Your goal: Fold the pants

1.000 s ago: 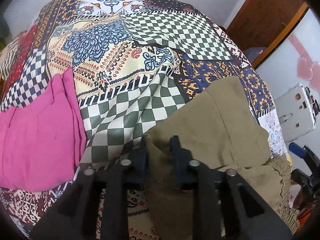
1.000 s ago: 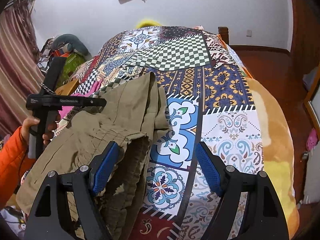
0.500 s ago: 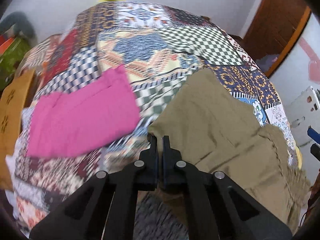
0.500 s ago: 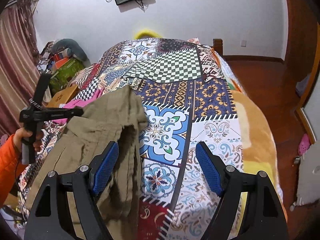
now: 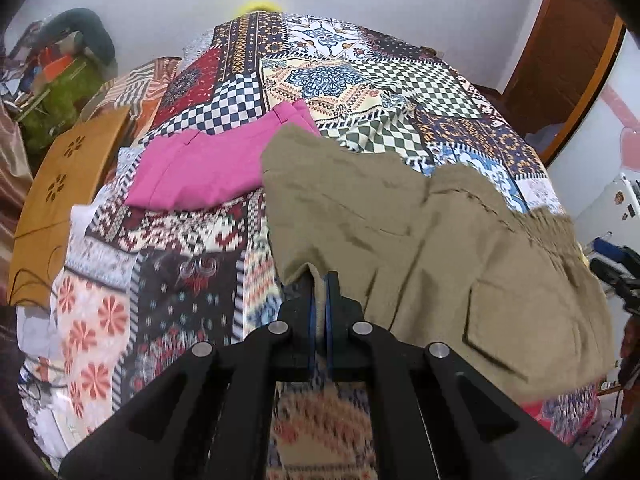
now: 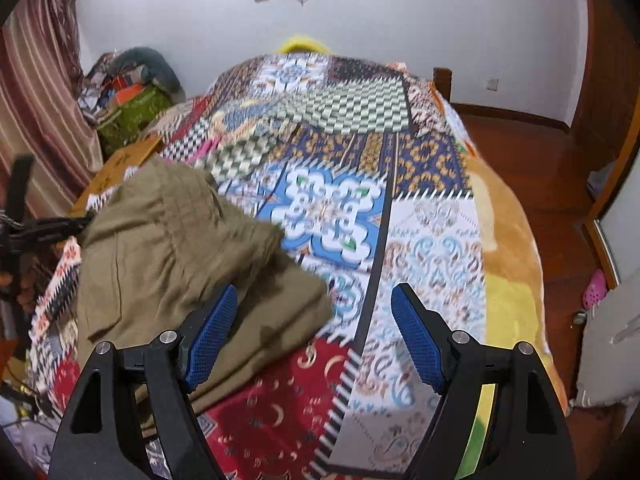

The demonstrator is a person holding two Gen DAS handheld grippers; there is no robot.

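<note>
Olive-green pants [image 5: 420,240] lie bunched on the patchwork bedspread [image 5: 180,280]. My left gripper [image 5: 320,280] is shut on the pants' near edge, with cloth pinched between its blue pads. In the right wrist view the same pants [image 6: 180,248] are heaped at the left. My right gripper [image 6: 312,320] is open and empty; its left pad [image 6: 212,332] hovers over the pants' near edge. The left gripper shows as a dark shape at that view's left edge [image 6: 44,226].
Folded pink pants [image 5: 200,168] lie on the bed just beyond the olive ones. A wooden board [image 5: 60,192] stands at the bed's left side, with clutter [image 5: 60,72] behind it. A wooden floor [image 6: 560,184] and a door lie to the right.
My left gripper closed on the pants' edge and pulled it back toward the near side of the bed. The pants slid and bunched nearer. My right gripper stayed open and drew back.
</note>
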